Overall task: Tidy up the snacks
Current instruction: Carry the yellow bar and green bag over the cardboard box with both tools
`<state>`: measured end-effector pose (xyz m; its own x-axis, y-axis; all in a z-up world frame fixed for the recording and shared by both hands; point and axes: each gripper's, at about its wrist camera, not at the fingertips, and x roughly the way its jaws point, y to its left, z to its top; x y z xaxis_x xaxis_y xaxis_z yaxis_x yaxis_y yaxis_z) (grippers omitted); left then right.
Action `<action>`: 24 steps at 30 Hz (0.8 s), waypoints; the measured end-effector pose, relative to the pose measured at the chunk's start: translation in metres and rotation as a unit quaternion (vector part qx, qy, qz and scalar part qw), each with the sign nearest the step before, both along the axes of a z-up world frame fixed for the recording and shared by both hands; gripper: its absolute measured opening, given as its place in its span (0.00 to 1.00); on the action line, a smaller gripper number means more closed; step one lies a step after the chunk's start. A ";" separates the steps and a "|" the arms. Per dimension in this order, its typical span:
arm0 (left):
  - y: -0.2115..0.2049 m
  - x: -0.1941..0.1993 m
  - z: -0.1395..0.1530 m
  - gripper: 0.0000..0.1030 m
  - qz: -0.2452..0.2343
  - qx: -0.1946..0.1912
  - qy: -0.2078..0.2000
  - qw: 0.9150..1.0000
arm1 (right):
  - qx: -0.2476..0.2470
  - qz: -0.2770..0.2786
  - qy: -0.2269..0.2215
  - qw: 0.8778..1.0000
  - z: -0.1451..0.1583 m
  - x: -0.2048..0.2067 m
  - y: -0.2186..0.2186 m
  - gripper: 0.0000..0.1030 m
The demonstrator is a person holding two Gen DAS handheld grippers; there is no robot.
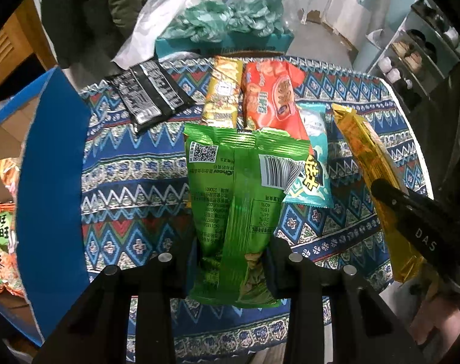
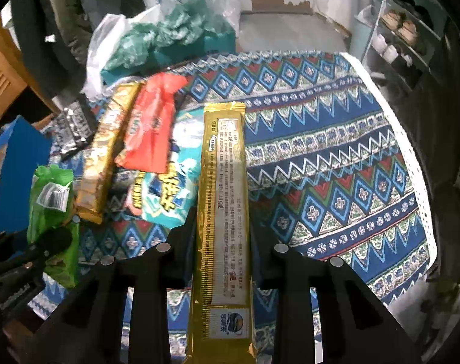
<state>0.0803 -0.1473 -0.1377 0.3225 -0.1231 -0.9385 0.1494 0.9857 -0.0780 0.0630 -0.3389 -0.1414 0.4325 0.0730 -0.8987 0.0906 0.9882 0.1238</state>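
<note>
Green snack bag [image 1: 230, 212] clamped in left gripper [image 1: 233, 261], gold snack bar [image 2: 224, 212] clamped in right gripper [image 2: 224, 242], red packet [image 1: 269, 97], teal packet [image 1: 315, 163] and black packet [image 1: 151, 94] near the tabletop's [image 1: 133, 176] far edge, blue box [image 1: 51, 182] at its left edge, clear only in left view.

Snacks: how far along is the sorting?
Done: at least two packs already lie in the blue box at left. In hand: the left gripper is shut on the green pack, the right gripper on the gold pack. Left: the black pack, yellow pack, red pack and teal pack lie on the tablecloth.
</note>
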 end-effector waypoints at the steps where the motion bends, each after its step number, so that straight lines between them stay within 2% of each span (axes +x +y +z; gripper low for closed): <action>1: 0.002 -0.001 0.003 0.35 0.002 0.000 -0.003 1.000 | 0.000 0.004 -0.005 1.000 0.005 -0.001 0.003 0.27; 15: 0.040 -0.014 0.049 0.35 0.037 0.003 -0.057 0.998 | -0.006 0.072 -0.051 0.996 0.050 -0.007 0.067 0.27; 24: 0.082 -0.021 0.069 0.35 0.073 -0.005 -0.075 0.994 | 0.002 0.123 -0.070 0.990 0.071 -0.005 0.119 0.27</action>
